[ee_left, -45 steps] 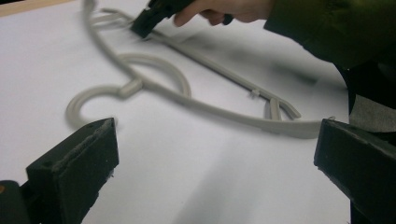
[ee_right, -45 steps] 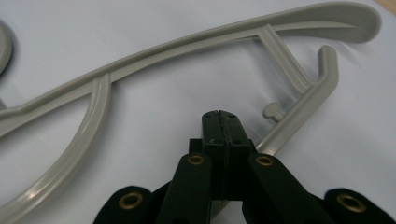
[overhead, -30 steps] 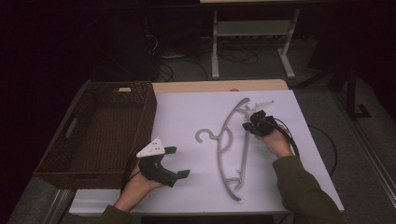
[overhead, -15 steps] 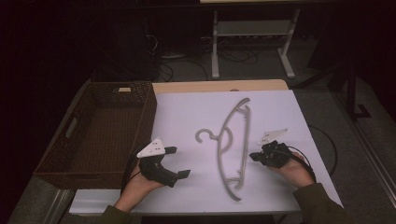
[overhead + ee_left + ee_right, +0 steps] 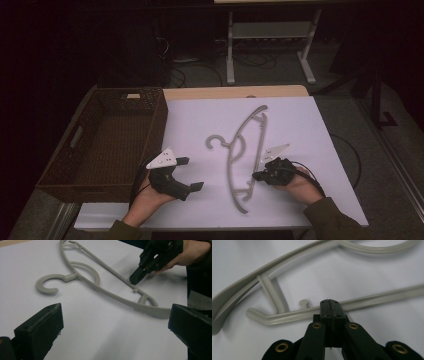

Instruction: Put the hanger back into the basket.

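A grey plastic hanger [image 5: 231, 165] lies flat on the white table top [image 5: 300, 130], its hook [image 5: 212, 142] pointing left. My right gripper [image 5: 259, 175] is shut, with nothing between its jaws. In the right gripper view its tip [image 5: 330, 303] rests against the hanger's straight bar [image 5: 372, 298], near the end closest to me. My left gripper [image 5: 190, 173] stands open left of the hanger, apart from it. In the left gripper view its wide-spread jaws frame the hanger [image 5: 70, 277] and the right gripper [image 5: 135, 280] beyond.
A brown wicker basket [image 5: 157, 120] stands along the table's left side, nothing visible in it. Behind the table are a metal stand [image 5: 270, 30] and cables on the dark floor. A cable [image 5: 350, 155] loops off the table's right edge.
My right gripper has come from the hanger's far end back toward me, to the bar near its near end. The left gripper and the hanger have stayed put.
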The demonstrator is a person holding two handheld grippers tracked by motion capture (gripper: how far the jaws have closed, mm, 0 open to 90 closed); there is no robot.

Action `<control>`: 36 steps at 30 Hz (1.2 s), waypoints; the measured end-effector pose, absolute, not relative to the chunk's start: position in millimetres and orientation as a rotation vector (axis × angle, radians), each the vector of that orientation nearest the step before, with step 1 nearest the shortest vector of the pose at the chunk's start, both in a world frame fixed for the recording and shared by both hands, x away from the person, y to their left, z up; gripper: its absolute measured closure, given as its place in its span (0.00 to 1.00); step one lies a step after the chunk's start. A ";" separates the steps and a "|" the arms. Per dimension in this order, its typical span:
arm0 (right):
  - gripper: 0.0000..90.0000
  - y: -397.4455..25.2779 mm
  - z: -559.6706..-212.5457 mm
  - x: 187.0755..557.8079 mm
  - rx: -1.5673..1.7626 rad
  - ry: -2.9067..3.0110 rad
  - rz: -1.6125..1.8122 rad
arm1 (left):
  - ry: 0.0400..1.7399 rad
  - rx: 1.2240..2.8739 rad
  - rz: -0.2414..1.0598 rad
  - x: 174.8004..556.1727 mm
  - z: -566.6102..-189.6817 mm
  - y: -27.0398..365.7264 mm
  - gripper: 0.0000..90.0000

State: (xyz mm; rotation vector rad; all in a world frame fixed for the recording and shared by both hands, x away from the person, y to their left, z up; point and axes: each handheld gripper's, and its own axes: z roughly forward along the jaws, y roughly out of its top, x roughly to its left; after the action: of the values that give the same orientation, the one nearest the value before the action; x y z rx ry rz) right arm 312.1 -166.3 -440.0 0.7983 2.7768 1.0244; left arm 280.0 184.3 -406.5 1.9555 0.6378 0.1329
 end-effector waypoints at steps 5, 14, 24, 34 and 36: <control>1.00 -135.9 -441.4 315.8 0.684 2.810 1.036 | 0.631 1.955 0.142 280.7 -406.3 185.0 0.00; 1.00 -67.0 -443.3 325.6 0.471 2.857 1.084 | 0.633 1.952 0.145 280.8 -406.0 188.1 0.00; 1.00 -69.0 -433.2 333.1 0.548 2.803 1.133 | 0.642 1.959 0.147 280.8 -406.1 189.5 0.00; 1.00 -127.7 -409.4 393.0 0.895 2.504 1.160 | 0.639 1.966 0.147 282.5 -407.6 189.7 0.00; 1.00 -133.7 -412.6 403.8 0.928 2.472 1.137 | 0.643 1.962 0.144 282.5 -408.0 189.7 0.00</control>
State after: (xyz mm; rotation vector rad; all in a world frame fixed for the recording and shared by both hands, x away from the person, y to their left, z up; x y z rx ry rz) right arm 403.8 -133.7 -412.6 0.9282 2.4722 1.1375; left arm 282.5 189.7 -408.0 1.9618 0.6430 0.1440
